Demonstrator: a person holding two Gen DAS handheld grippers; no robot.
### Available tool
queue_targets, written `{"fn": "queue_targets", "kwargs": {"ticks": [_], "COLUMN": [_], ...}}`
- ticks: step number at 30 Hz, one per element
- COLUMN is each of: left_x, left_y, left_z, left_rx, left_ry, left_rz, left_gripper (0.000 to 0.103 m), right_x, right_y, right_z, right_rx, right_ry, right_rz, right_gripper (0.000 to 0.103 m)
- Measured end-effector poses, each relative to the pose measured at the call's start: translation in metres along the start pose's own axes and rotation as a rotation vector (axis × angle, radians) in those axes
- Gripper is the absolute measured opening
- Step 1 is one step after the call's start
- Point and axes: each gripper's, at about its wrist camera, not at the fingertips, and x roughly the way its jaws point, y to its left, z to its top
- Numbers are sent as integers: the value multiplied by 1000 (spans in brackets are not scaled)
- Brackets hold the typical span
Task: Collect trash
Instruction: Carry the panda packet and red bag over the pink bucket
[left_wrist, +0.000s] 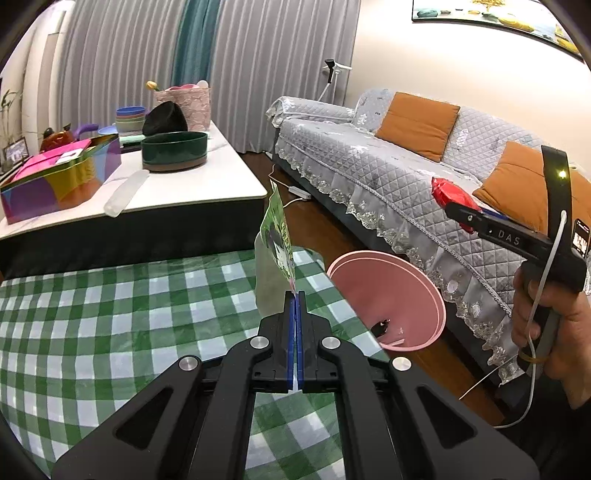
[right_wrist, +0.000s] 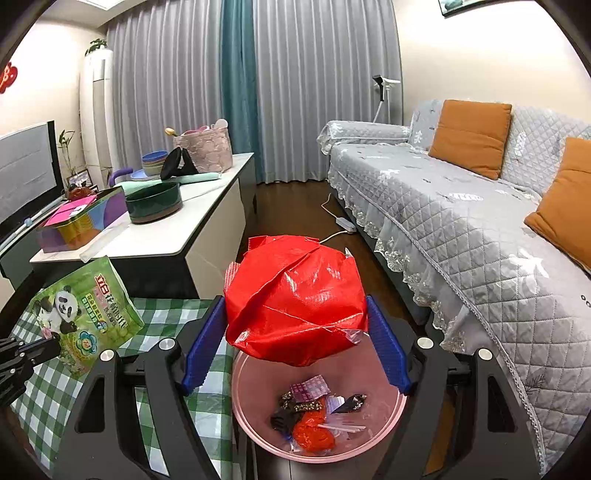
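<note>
Right hand-held gripper (right_wrist: 295, 347) grasps red wrapper (right_wrist: 295, 299); pink bin (right_wrist: 243, 406) directly below, release there; left hand-held gripper (left_wrist: 295, 295) clenched on green pouch (left_wrist: 279, 229), bring over bin next

Left wrist view low over checked table (left_wrist: 92, 314), right wrist view above bin (right_wrist: 391, 413), both facing sofa (left_wrist: 388, 166)

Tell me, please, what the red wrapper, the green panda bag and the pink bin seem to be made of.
Red wrapper: thin glossy plastic film, probably; it shows sharp creases and shine. Green panda bag: printed plastic pouch, glossy, with a pale, possibly foil-like back in the left wrist view. Pink bin: smooth moulded plastic, apparently, with a rigid, even rim.
</note>
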Motion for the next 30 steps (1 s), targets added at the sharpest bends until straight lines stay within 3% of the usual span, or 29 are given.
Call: {"fn": "queue_targets", "kwargs": {"ticks": [30], "left_x": [77], "left_y": [-78], "left_z": [45], "left_rx": [85], "left_ry": [31], "left_rz": [-108], "left_gripper": [0], "right_x": [29], "right_y": [-42], "right_z": [-5], "right_rx": [49], "right_ry": [46], "right_rz": [-89], "right_gripper": [74]}}
